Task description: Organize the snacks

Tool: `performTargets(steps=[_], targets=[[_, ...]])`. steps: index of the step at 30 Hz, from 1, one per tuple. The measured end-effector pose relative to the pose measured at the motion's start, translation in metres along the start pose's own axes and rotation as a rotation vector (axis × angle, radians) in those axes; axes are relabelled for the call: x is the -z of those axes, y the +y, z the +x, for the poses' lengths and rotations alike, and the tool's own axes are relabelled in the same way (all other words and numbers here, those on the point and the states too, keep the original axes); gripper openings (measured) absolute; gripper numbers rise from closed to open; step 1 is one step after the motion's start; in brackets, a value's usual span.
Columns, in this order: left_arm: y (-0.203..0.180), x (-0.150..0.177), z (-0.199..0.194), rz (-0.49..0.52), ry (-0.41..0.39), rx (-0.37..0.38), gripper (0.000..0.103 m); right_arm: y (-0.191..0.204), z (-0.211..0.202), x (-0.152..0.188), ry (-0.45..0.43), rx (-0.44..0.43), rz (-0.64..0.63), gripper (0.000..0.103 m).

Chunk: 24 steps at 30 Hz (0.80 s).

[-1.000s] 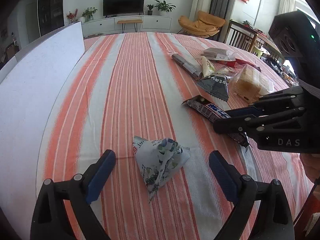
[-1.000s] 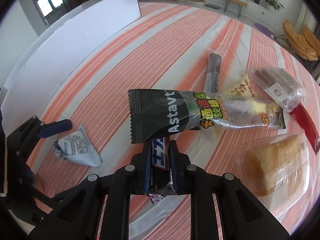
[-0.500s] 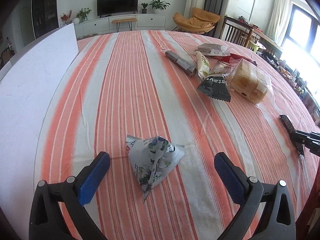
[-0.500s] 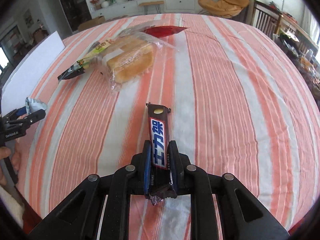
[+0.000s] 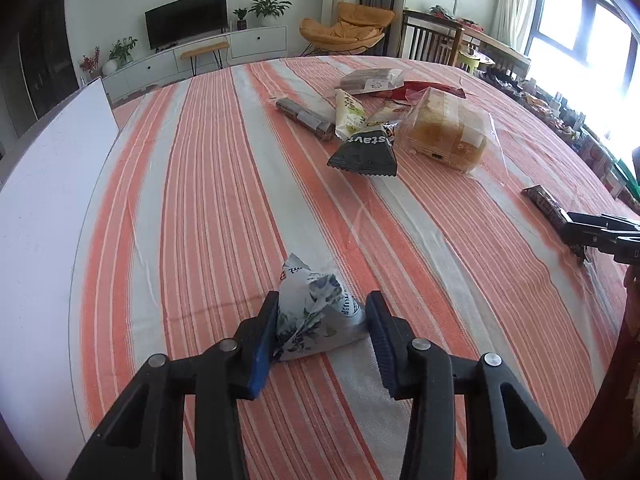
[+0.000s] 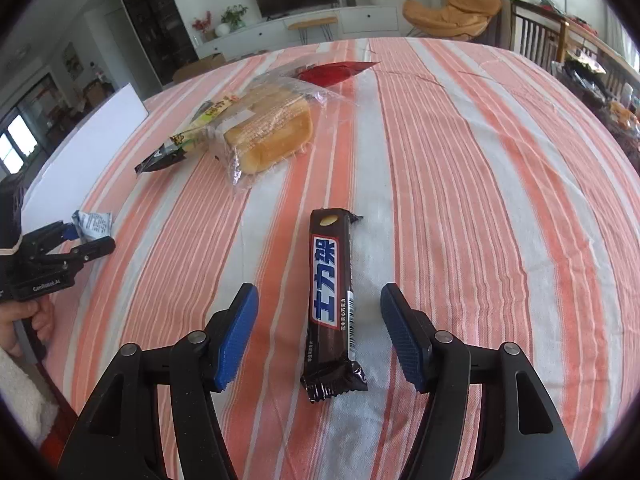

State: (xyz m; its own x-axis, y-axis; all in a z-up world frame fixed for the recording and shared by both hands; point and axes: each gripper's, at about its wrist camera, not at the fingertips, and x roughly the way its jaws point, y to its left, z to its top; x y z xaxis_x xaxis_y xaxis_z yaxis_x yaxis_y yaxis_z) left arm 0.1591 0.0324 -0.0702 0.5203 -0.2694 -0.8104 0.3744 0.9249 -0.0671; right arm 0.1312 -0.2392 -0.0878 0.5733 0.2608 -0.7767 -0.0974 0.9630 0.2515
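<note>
My left gripper [image 5: 322, 334] has closed around a white triangular snack packet with a floral print [image 5: 316, 312] that rests on the striped tablecloth; both pads touch its sides. My right gripper [image 6: 320, 336] is open, and a dark brown chocolate bar [image 6: 330, 300] lies flat on the cloth between its fingers, free of them. The bar also shows in the left wrist view [image 5: 546, 204], and the packet in the right wrist view [image 6: 93, 223].
A pile of snacks sits mid-table: a bagged bread loaf [image 5: 446, 132], a black Astavt packet [image 5: 364, 152], a dark long bar [image 5: 306, 118], a brown biscuit pack [image 5: 372, 80] and a red packet [image 6: 334, 72]. A white board [image 5: 44, 200] stands along the left edge.
My right gripper carried the chocolate bar away from the pile to the table's right side, laid it down and opened. My left gripper moved forward and closed on the triangular packet.
</note>
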Motion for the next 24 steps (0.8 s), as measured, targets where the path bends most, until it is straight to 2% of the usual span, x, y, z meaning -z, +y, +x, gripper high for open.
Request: performTargets(steps=[2,3,4,5,6,7,10,12,13,14,15,19,20,22,24], targets=[[-0.003,0.007,-0.005,-0.045,0.008,0.01,0.043,-0.007,-0.003,0.001,-0.002,-0.021,0.03,0.067],[-0.005,0.01,-0.007,-0.052,0.009,0.012,0.047,-0.009,-0.003,0.0,-0.003,-0.022,0.038,0.067],[-0.006,0.014,-0.009,-0.055,0.009,0.019,0.058,-0.009,-0.004,0.0,-0.003,-0.024,0.041,0.067],[-0.007,0.017,-0.01,-0.057,0.009,0.015,0.076,-0.009,-0.003,-0.001,-0.003,-0.023,0.043,0.067],[-0.007,0.019,-0.012,-0.057,0.004,0.003,0.083,-0.008,-0.003,-0.001,-0.003,-0.019,0.042,0.067],[-0.008,0.021,-0.014,-0.051,-0.009,-0.009,0.086,-0.007,-0.003,-0.001,-0.002,-0.014,0.036,0.067],[-0.008,0.021,-0.009,-0.032,0.003,-0.041,0.086,-0.002,-0.001,-0.001,0.012,0.007,0.016,0.069],[-0.01,0.021,-0.006,-0.011,0.007,-0.069,0.085,-0.002,0.0,-0.004,0.04,0.011,0.01,0.069],[-0.013,0.022,-0.006,0.007,0.008,-0.084,0.081,-0.003,0.0,-0.007,0.064,0.008,0.012,0.069],[-0.016,0.022,-0.008,0.022,-0.007,-0.069,0.062,-0.005,0.001,-0.011,0.09,0.001,0.021,0.069],[-0.018,0.023,-0.01,0.03,-0.02,-0.065,0.049,-0.007,0.001,-0.016,0.116,-0.007,0.032,0.069],[-0.016,0.024,-0.014,-0.002,-0.032,-0.055,0.046,-0.02,0.005,-0.041,0.248,-0.038,0.071,0.069],[-0.014,0.024,-0.015,-0.019,-0.039,-0.047,0.039,-0.022,0.006,-0.047,0.272,-0.033,0.082,0.069],[-0.008,0.023,-0.02,-0.071,-0.053,-0.009,0.035,-0.023,0.011,-0.056,0.312,-0.025,0.093,0.068],[-0.004,0.022,-0.023,-0.102,-0.05,0.014,0.034,-0.015,0.017,-0.059,0.351,-0.003,0.062,0.06]])
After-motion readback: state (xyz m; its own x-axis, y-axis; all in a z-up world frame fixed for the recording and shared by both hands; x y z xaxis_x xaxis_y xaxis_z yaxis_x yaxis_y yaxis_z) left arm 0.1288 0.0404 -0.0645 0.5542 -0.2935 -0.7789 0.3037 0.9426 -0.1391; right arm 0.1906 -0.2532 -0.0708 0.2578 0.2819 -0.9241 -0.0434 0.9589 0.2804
